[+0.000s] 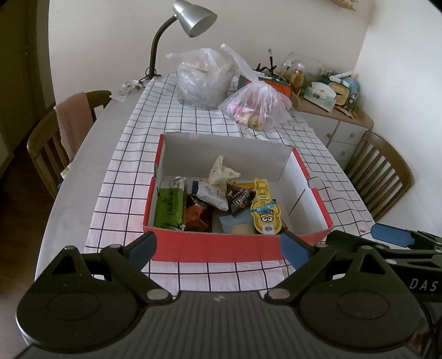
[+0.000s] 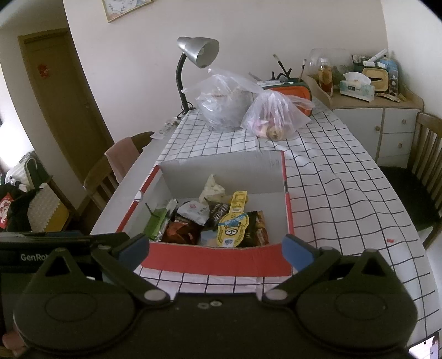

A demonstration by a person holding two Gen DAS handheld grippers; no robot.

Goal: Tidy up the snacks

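Observation:
A red cardboard box [image 1: 221, 245] [image 2: 215, 261] with white inner walls sits on the checked tablecloth and holds several snacks: a green packet [image 1: 169, 207] [image 2: 156, 223], a yellow cartoon-figure packet [image 1: 266, 216] [image 2: 232, 227], a dark chocolate bag [image 1: 239, 197] and a white pouch [image 1: 210, 193] [image 2: 193, 211]. My left gripper [image 1: 218, 247] hovers open just before the box's near wall, nothing between its fingers. My right gripper [image 2: 216, 250] stands open at the same wall, also empty. The right gripper's blue pads [image 1: 392, 234] show at the right edge of the left wrist view.
Two clear plastic bags [image 1: 203, 78] [image 1: 258, 106] [image 2: 276, 116] with more items lie at the table's far end beside a silver desk lamp [image 1: 193, 18] [image 2: 199, 51]. Wooden chairs [image 1: 55, 143] [image 1: 384, 171] flank the table. A cluttered cabinet [image 2: 375, 110] stands at the back right.

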